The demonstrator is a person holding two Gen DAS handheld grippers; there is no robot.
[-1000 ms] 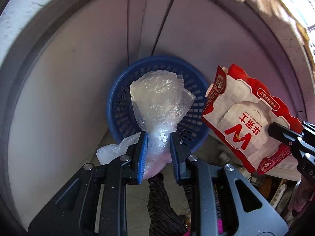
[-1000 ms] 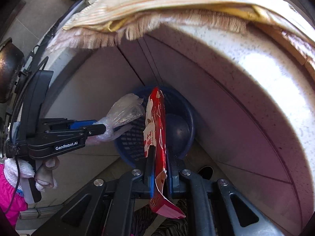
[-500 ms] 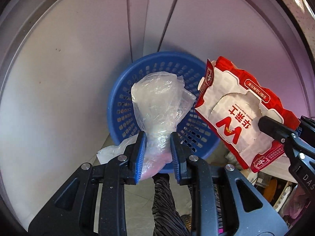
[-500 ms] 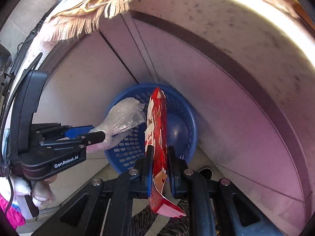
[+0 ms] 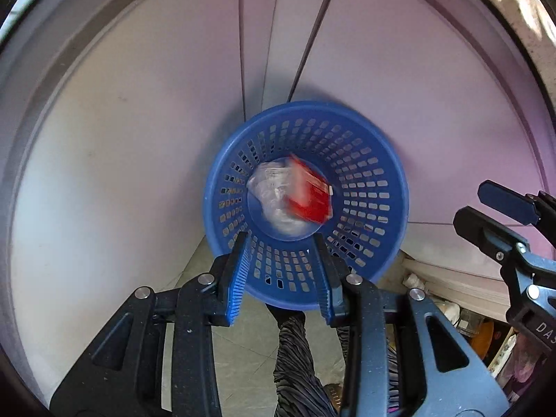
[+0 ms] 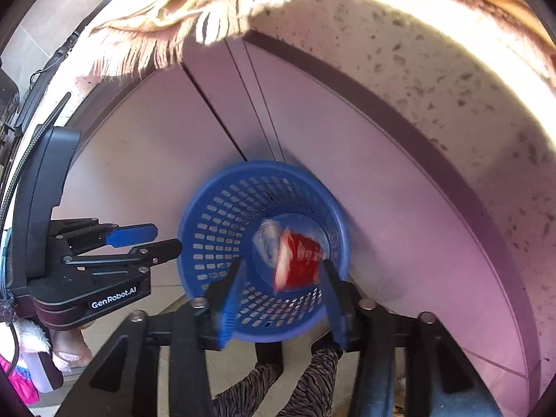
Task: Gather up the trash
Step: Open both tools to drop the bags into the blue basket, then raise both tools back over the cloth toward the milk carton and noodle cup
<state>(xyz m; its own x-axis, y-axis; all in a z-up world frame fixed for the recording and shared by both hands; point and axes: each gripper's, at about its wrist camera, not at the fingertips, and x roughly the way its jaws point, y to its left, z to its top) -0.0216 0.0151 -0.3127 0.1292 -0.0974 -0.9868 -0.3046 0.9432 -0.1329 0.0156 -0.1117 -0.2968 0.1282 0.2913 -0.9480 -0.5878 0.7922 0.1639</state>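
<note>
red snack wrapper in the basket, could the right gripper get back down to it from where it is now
Probably yes. The right gripper hangs open over the blue basket, whose mouth is uncovered. The red snack wrapper lies at the bottom beside the clear plastic bag, nothing on top. The deep walls could crowd the fingers.

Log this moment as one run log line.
left gripper: open, empty | right gripper: just opened, empty | clear plastic bag, red snack wrapper: inside round blue plastic basket
</note>
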